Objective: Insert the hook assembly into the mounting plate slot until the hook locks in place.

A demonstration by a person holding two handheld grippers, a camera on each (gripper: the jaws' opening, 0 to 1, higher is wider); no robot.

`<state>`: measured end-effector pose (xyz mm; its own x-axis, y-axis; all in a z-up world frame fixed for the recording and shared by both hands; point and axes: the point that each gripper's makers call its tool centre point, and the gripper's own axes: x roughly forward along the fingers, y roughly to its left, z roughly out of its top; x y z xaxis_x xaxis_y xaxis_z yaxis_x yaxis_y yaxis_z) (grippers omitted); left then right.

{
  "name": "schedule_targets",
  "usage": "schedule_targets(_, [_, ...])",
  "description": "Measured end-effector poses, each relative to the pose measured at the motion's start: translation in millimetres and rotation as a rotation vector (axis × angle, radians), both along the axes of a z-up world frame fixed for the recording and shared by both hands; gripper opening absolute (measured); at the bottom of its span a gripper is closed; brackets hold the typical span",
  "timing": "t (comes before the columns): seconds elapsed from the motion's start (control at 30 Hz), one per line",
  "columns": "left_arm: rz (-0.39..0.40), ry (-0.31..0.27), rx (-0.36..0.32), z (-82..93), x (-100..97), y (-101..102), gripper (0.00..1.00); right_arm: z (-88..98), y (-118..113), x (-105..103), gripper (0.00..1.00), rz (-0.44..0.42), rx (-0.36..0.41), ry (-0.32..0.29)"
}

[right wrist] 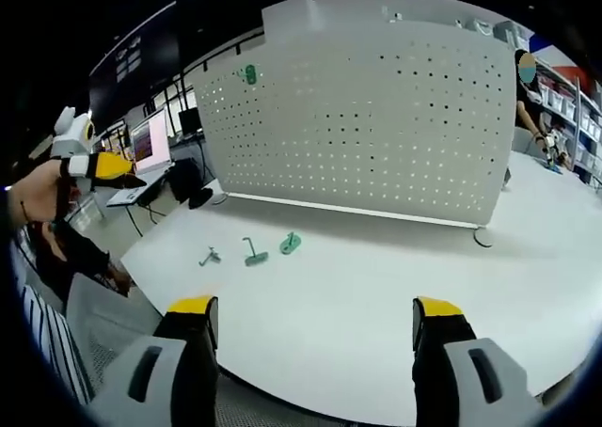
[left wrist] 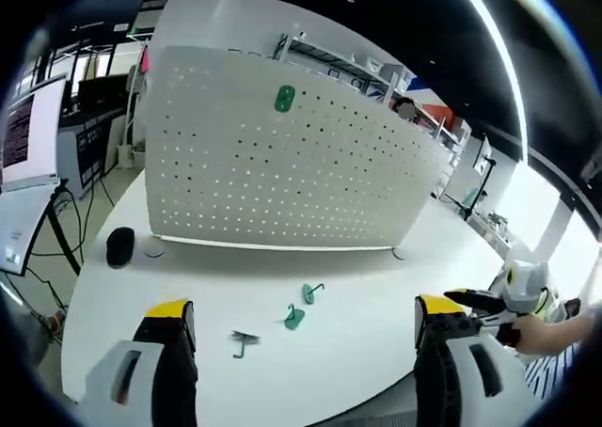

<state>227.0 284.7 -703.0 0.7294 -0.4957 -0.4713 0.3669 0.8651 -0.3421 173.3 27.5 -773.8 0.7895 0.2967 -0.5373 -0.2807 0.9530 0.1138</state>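
A white perforated pegboard (left wrist: 282, 178) (right wrist: 376, 126) stands upright on the round white table (left wrist: 367, 361) (right wrist: 376, 295). A green mounting plate (left wrist: 284, 99) (right wrist: 249, 72) is fixed high on the board. On the table lie two green hook pieces (left wrist: 312, 292) (left wrist: 294, 317) (right wrist: 290, 244) (right wrist: 252, 254) and a small dark metal hook (left wrist: 245, 340) (right wrist: 209, 256). My left gripper (left wrist: 304, 307) (right wrist: 94, 166) is open over the table's near edge, holding nothing. My right gripper (right wrist: 315, 307) (left wrist: 489, 305) is open too, well short of the parts.
A black rounded object (left wrist: 120, 245) sits on the table left of the board. Monitors (left wrist: 33, 131) (right wrist: 150, 140) stand beyond the table's left side. Shelving (left wrist: 348, 65) rises behind the board. A person (right wrist: 527, 88) stands at the far right. A hand (left wrist: 541, 333) holds the right gripper.
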Motion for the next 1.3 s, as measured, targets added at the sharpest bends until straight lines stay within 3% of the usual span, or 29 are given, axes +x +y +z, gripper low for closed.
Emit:
schedule_targets(0.4, [0.002,0.079,-0.016,-27.0,-24.6,3.6,1.0,-6.2,20.4,1.5,0.79,0.044,0.024,0.021])
schedule_targets(0.6, [-0.011,0.105,0.007,-38.6,-34.2,3.0,1.0,-13.4,34.6,0.2,0.71,0.108,0.046,0.057])
schedule_targets(0.77, [-0.01,0.145,-0.025,-49.4,-38.4,-1.9,1.0,-10.8,46.3,3.2,0.64,0.145,0.109,0.069])
schedule_targets(1.0, [-0.016,0.175,-0.055,-60.5,-42.7,-11.3,1.0,-26.4,66.9,13.7,0.47,0.253,0.104,0.14])
schedule_targets(1.07, [-0.012,0.202,-0.092,-61.2,-42.4,-11.8,1.0,-26.3,81.4,17.1,0.42,0.3,0.159,0.153])
schedule_targets(1.13, [0.002,0.218,-0.137,-59.2,-37.8,-8.8,1.0,-34.6,89.6,16.6,0.4,0.337,0.17,0.224])
schedule_targets(1.3, [0.004,0.23,-0.095,-64.5,-36.7,-3.1,1.0,-47.1,109.6,32.1,0.37,0.424,0.127,0.23])
